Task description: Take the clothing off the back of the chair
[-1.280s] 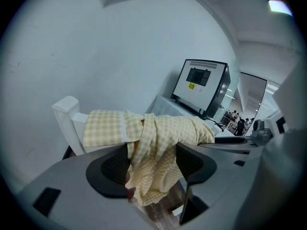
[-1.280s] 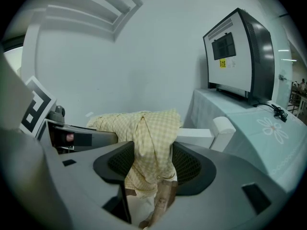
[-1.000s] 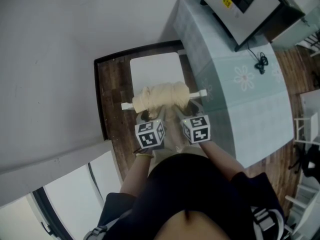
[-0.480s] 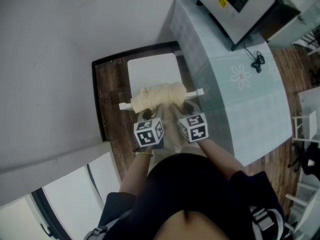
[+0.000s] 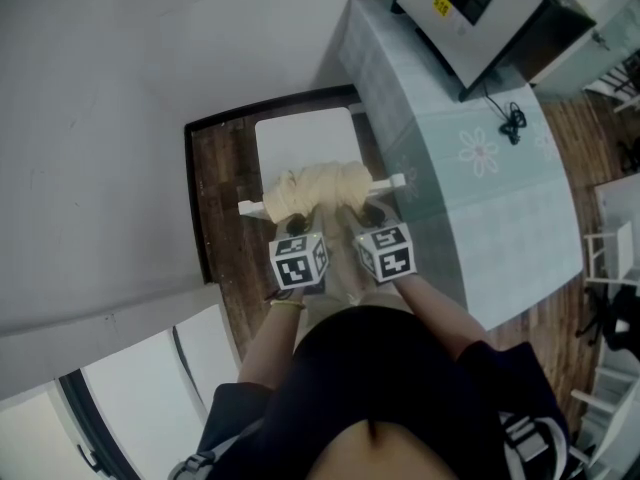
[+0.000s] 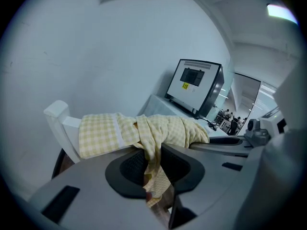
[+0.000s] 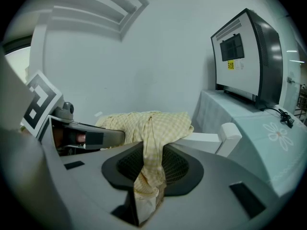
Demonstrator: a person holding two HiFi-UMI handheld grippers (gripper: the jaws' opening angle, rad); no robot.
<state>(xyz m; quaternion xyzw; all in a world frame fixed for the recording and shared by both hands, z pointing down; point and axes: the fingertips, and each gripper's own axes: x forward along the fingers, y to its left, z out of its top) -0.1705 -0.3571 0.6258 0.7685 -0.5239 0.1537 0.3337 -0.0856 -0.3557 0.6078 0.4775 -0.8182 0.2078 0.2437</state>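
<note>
Pinching a hanging fold of the yellow checked clothing (image 6: 144, 128), the left hand-held gripper (image 6: 152, 171) is seen with its jaws just drawn in, the fabric pressed between the dark pads. The right hand-held gripper (image 7: 149, 169) is clenched likewise on a second fold of the same garment, its jaws also having just been closing. In the head view both are held side by side, close together, at the near edge of the cloth. The clothing is bunched and draped over the top rail (image 5: 392, 181) of the white chair (image 5: 305, 138), both ends of the rail being left bare. The chair is set on a dark wooden floor (image 5: 225, 183) before a pale wall (image 5: 120, 98). Just beside it, a bench (image 5: 470, 168) under a light flowered cover is found, with a boxy appliance (image 5: 480, 8) on top.
</note>
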